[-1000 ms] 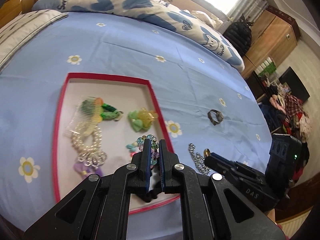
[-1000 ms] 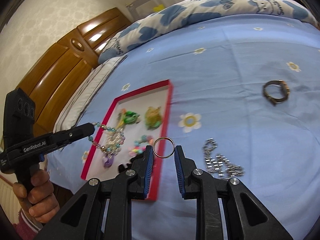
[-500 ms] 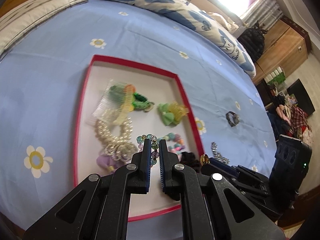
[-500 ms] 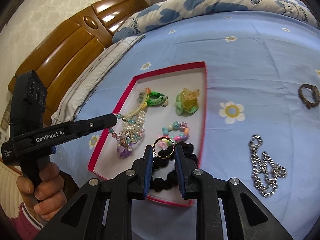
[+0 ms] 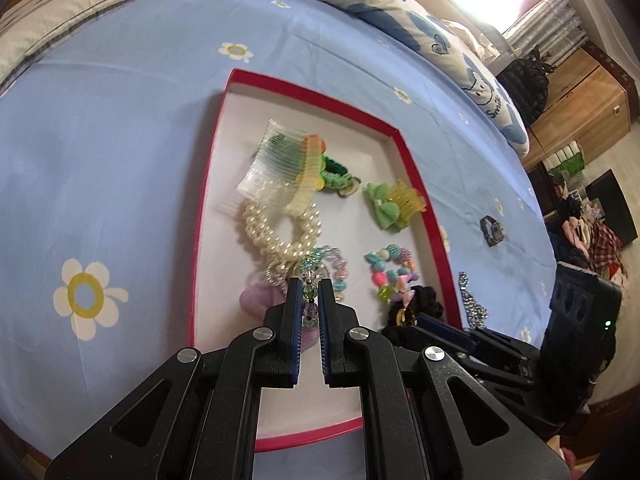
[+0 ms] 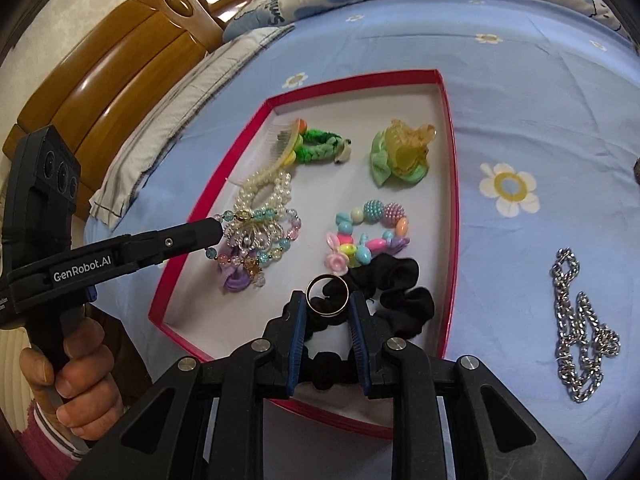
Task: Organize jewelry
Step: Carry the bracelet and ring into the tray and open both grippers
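Note:
A red-rimmed white tray [image 5: 212, 152] [image 6: 450, 168] lies on the blue bedsheet. It holds a comb [image 5: 280, 168], a pearl bracelet [image 5: 276, 236], green hair ties, a colourful bead bracelet [image 6: 370, 236] and a black scrunchie [image 6: 400, 296]. My left gripper [image 5: 310, 292] [image 6: 216, 228] is shut on a glass bead bracelet [image 5: 316, 276] [image 6: 256, 236], hanging low over the pearl bracelet in the tray. My right gripper [image 6: 327, 304] is shut on a gold ring [image 6: 327, 294], held above the scrunchie at the tray's near end.
A silver chain [image 6: 580, 332] [image 5: 470, 300] lies on the sheet right of the tray. A dark ring-like piece [image 5: 492, 230] lies farther right. A quilt [image 5: 400, 8] and wooden headboard [image 6: 132, 64] border the bed.
Both grippers moved in over the tray. The left lowered the bead bracelet onto the pearl bracelet area. The right carried the ring from beside the tray to above the scrunchie.

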`<state>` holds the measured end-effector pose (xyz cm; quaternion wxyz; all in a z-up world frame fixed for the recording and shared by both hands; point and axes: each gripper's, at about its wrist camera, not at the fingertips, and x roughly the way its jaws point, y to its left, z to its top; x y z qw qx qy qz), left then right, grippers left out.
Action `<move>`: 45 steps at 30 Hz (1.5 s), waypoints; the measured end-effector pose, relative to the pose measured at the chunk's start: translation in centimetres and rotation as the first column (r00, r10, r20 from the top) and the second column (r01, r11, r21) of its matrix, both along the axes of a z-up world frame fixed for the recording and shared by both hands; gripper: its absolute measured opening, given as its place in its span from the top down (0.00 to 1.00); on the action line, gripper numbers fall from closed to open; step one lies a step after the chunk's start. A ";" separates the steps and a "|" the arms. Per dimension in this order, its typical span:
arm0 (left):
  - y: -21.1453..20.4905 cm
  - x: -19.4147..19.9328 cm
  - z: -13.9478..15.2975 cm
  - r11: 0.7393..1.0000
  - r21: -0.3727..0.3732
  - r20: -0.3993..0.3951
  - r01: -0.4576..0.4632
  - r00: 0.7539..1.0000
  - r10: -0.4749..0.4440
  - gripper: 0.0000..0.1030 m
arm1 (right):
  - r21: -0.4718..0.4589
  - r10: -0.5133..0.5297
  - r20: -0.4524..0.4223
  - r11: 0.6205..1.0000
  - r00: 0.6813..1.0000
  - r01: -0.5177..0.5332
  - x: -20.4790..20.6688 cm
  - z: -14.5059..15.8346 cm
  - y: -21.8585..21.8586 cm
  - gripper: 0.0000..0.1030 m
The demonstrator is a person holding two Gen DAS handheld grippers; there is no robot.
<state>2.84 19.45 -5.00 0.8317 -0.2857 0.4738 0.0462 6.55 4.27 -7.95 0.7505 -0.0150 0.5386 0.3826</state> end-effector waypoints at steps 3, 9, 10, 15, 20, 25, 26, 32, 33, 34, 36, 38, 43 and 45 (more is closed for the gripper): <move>0.2 -0.1 -0.6 1.000 -0.011 -0.015 -0.003 1.000 0.003 0.94 | -0.004 0.003 -0.004 1.000 1.000 -0.003 0.1 0.0 0.1 0.78; 0.2 -0.1 -1.0 1.000 -0.014 -0.022 -0.004 1.000 0.004 0.94 | -0.004 0.001 -0.009 1.000 1.000 -0.001 0.3 0.0 0.0 0.77; 0.2 0.0 -1.0 1.000 -0.013 -0.024 -0.004 1.000 0.004 0.94 | -0.005 0.001 -0.008 1.000 1.000 -0.001 0.2 0.0 0.1 0.77; 0.2 0.0 -1.1 1.000 -0.020 -0.031 -0.008 0.999 0.007 0.94 | -0.008 0.003 -0.002 1.000 1.000 -0.003 0.1 0.0 0.3 0.75; 0.0 0.1 -1.0 1.000 -0.009 -0.041 -0.010 0.999 0.010 0.94 | -0.001 -0.003 -0.004 1.000 1.000 0.003 0.2 0.1 0.1 0.75; -0.2 0.2 -0.8 1.000 0.002 -0.048 -0.007 0.999 0.007 0.94 | 0.001 -0.006 -0.007 1.000 1.000 0.006 0.2 0.1 0.0 0.74; -0.3 0.2 -0.8 1.000 0.005 -0.049 -0.006 0.999 0.006 0.94 | 0.000 -0.007 -0.007 1.000 1.000 0.007 0.2 0.1 0.0 0.74; -0.3 0.0 -0.6 1.000 -0.001 -0.054 -0.010 0.999 0.010 0.93 | 0.006 -0.015 -0.005 1.000 1.000 0.015 0.2 0.3 -0.1 0.67; -0.3 0.0 -0.6 1.000 0.000 -0.053 -0.010 0.999 0.010 0.93 | 0.006 -0.018 -0.003 1.000 1.000 0.018 0.2 0.3 -0.1 0.67; -0.4 0.0 -0.5 1.000 -0.001 -0.052 -0.010 0.999 0.010 0.91 | 0.008 -0.020 -0.003 1.000 1.000 0.020 0.2 0.4 -0.2 0.67; -0.4 -0.1 -0.4 1.000 -0.007 -0.051 -0.011 0.999 0.011 0.86 | 0.013 -0.022 -0.002 1.000 1.000 0.022 0.2 0.5 -0.3 0.66; -0.4 -0.1 -0.3 1.000 -0.006 -0.047 -0.013 0.999 0.013 0.81 | 0.016 -0.024 -0.001 1.000 1.000 0.024 0.2 0.6 -0.4 0.66; -0.5 -0.2 0.0 1.000 -0.010 -0.046 -0.012 0.999 0.012 0.81 | 0.018 -0.026 0.006 0.999 1.000 0.026 0.1 0.8 -0.6 0.66; -0.5 -0.3 0.1 1.000 -0.010 -0.043 -0.011 0.999 0.010 0.81 | 0.017 -0.027 0.009 0.999 1.000 0.027 0.1 0.8 -0.6 0.66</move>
